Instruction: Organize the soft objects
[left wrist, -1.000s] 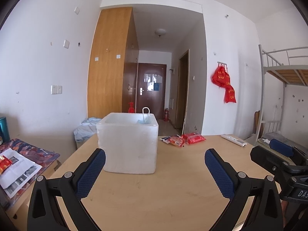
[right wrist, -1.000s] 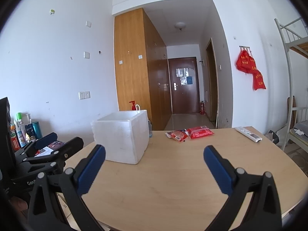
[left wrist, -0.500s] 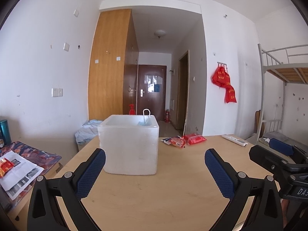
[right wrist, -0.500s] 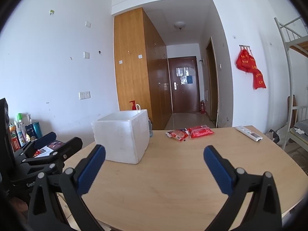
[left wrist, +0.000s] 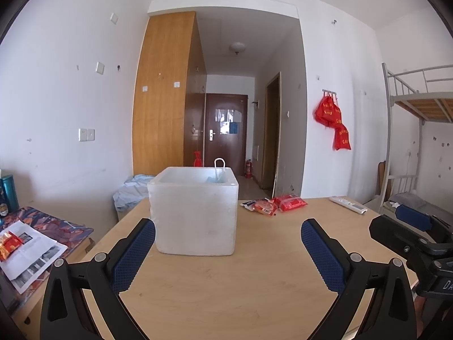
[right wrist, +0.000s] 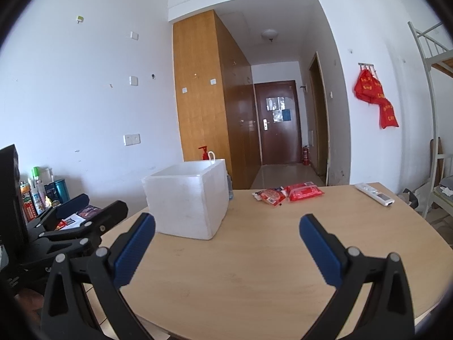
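A white foam box stands open-topped on the wooden table; it also shows in the right wrist view. Two red soft packets lie side by side at the table's far edge, right of the box, and show in the right wrist view. My left gripper is open and empty, just short of the box. My right gripper is open and empty over the table's near part. Something light blue with a white loop sits inside the box.
A white remote lies at the table's far right. A side desk with papers and a red snack packet stands at the left, bottles behind it. A metal bunk bed is at the right.
The left gripper has pulled back and tilted up slightly, so the box looks a little farther. The right gripper has barely moved. Both stay open.
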Action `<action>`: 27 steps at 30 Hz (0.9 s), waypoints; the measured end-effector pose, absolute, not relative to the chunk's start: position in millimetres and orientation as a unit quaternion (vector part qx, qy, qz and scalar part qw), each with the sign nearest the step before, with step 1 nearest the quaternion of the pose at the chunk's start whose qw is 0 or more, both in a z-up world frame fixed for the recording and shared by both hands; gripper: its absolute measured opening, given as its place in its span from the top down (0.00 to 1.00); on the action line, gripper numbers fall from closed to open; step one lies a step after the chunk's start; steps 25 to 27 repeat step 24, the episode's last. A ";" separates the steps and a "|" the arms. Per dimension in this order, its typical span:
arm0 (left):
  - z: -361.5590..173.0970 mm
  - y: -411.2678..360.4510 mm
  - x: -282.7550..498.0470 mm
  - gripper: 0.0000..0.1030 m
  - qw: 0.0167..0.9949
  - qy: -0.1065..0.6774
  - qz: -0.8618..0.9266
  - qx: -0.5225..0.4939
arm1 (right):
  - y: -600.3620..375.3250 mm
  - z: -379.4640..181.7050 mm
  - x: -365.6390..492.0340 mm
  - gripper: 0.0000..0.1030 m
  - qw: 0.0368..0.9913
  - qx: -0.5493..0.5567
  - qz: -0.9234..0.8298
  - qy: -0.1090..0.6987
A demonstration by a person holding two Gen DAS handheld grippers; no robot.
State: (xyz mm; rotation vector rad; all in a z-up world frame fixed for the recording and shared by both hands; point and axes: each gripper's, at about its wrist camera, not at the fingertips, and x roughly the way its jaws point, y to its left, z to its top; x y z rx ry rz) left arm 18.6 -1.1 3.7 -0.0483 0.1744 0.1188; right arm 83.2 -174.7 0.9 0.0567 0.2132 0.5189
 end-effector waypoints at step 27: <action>4.4 0.5 19.6 0.00 0.994 0.094 0.059 -0.025 | -173.0 2.5 79.4 0.00 0.960 0.026 0.256 0.107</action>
